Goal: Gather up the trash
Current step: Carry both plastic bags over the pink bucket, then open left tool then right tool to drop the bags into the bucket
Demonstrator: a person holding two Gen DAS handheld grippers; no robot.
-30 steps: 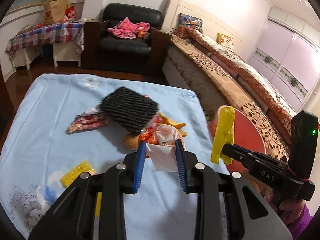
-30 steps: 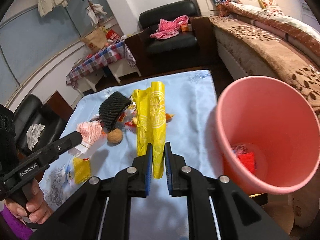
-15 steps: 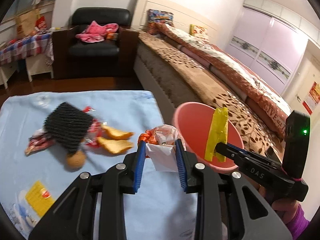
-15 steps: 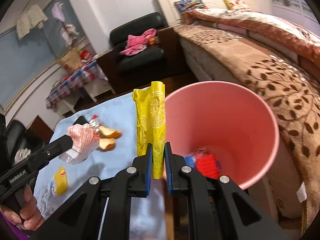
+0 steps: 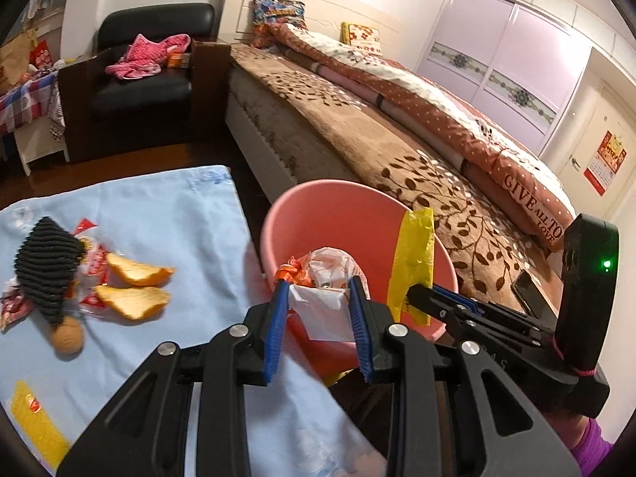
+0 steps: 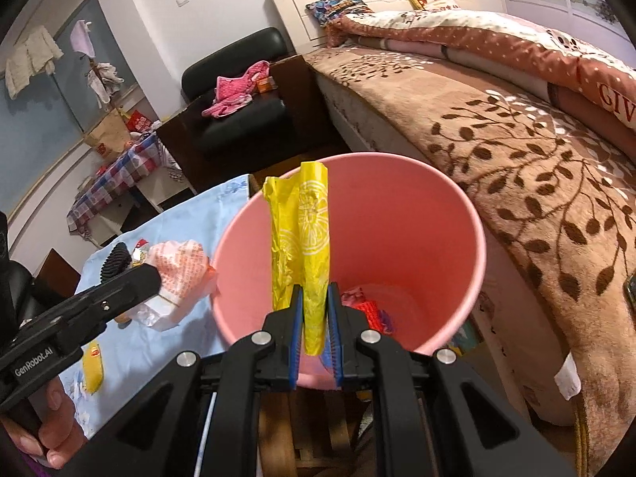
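Holding my left gripper (image 5: 318, 298) clamped on a crumpled wrapper (image 5: 324, 278) at the bin's (image 6: 457, 206) near-left rim and my right gripper (image 6: 315, 310) clamped on a yellow bag (image 6: 302, 238) over its mouth, I risk the wrapper dropping outside if released now.

Bedroom, warm indoor light. White walls. Bed (image 5: 397, 127) with brown leaf-print cover along right. Black armchair (image 5: 147, 79) holding pink clothes beside headboard. Lilac wardrobe doors (image 5: 497, 51) far right. Checked-cloth side table (image 6: 115, 183) at left. Dark wood floor.
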